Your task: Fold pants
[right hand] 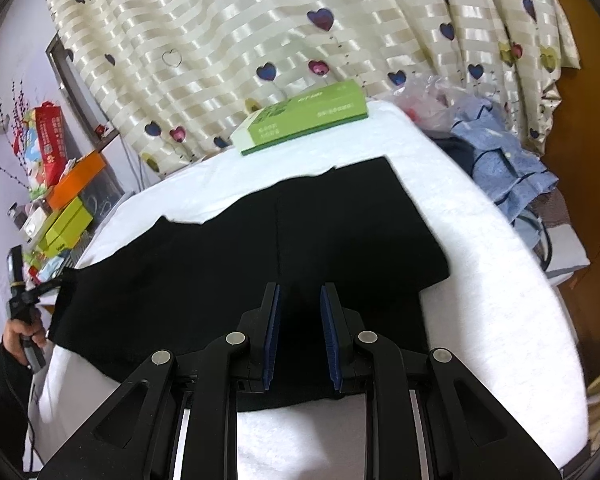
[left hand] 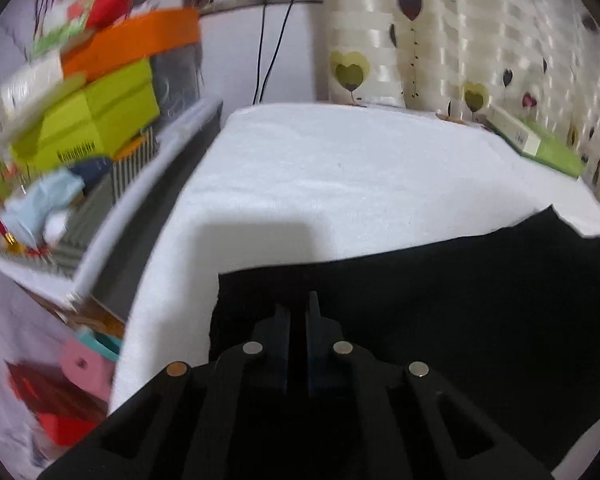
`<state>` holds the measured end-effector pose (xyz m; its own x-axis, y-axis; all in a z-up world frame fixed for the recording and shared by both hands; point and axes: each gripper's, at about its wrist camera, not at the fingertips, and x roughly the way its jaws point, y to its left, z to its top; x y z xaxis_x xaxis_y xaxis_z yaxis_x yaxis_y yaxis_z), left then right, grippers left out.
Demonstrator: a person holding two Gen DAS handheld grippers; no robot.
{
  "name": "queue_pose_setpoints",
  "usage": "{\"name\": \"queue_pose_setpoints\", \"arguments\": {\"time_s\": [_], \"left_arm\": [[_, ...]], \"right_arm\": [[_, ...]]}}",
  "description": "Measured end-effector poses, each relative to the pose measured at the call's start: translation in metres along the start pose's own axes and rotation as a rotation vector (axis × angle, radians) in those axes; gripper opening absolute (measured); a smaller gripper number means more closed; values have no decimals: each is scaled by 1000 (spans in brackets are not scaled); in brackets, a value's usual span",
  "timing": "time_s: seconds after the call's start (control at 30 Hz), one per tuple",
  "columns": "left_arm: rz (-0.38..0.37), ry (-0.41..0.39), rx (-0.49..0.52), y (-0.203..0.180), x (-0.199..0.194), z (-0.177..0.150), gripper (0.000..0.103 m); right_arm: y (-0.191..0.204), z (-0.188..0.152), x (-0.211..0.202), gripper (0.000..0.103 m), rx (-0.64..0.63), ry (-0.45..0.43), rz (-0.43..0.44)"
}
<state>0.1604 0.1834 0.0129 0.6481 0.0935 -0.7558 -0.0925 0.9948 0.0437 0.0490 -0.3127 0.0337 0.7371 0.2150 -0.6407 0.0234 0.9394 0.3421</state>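
**A:** So where are the pants?

**B:** Spread flat and black across the white-covered table, running from about nine o'clock to two o'clock in the right wrist view. One end lies near the green box at twelve o'clock, apart from it.

**A:** And the tongs?

**B:** The left gripper is clenched, its fingers nearly together right at the pants' edge at the table's left side. Whether cloth is pinched between them I cannot tell (black on black). In the right wrist view a hand holds its handle at nine o'clock. The right gripper hovers over the near edge of the pants at six o'clock, jaws parted, blue pads visible, nothing pressed between them.

**A:** Anything crowding the work?

**B:** A pile of blue clothing and a clear plastic bag sit off the table's far right edge, around two o'clock. To the left, at nine to ten o'clock, a shelf carries stacked boxes, orange and lime green. The heart-patterned curtain hangs behind the table. Cables run down the wall at twelve o'clock in the left view.
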Motion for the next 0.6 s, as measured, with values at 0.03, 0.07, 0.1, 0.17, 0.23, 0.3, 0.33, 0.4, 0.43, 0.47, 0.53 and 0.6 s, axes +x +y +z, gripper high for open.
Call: {"name": "queue_pose_setpoints", "arguments": {"time_s": [0.03,0.07,0.1,0.17,0.23,0.3,0.33,0.4,0.43,0.47,0.53,0.6], "left_arm": [[3,-26,-11,2,-5,4,6],[-15,-46,-37,7,-9,8,6],[-24,-62,-66,11,-11,13,7],[-11,-59,-74,14,-5,17,7],[1,3,-43,10,15,16,9],[13,8,-46,10,17,17,15],[11,10,-67,13,14,19,19],[17,-9,-136,24,3,18,26],[40,-25,-163,28,-4,17,26],[61,-44,-183,32,-12,14,26],[20,-66,-214,33,-30,7,27],[-35,-85,-201,21,-48,-6,32]], "right_arm": [[-2,1,-1,21,8,-7,-11],[-5,3,-1,21,25,-12,-22],[-10,4,-1,21,48,-13,-33],[-19,5,0,21,89,-11,-50],[-30,5,-2,22,132,-15,-57],[-41,5,-3,29,175,-17,-65],[-45,5,-2,50,195,-12,-59],[-52,5,0,62,237,2,-58],[-55,6,2,62,251,9,-43],[-56,7,6,62,261,25,-23],[-59,11,14,62,271,39,-13],[-58,16,20,62,256,41,-29]]}}
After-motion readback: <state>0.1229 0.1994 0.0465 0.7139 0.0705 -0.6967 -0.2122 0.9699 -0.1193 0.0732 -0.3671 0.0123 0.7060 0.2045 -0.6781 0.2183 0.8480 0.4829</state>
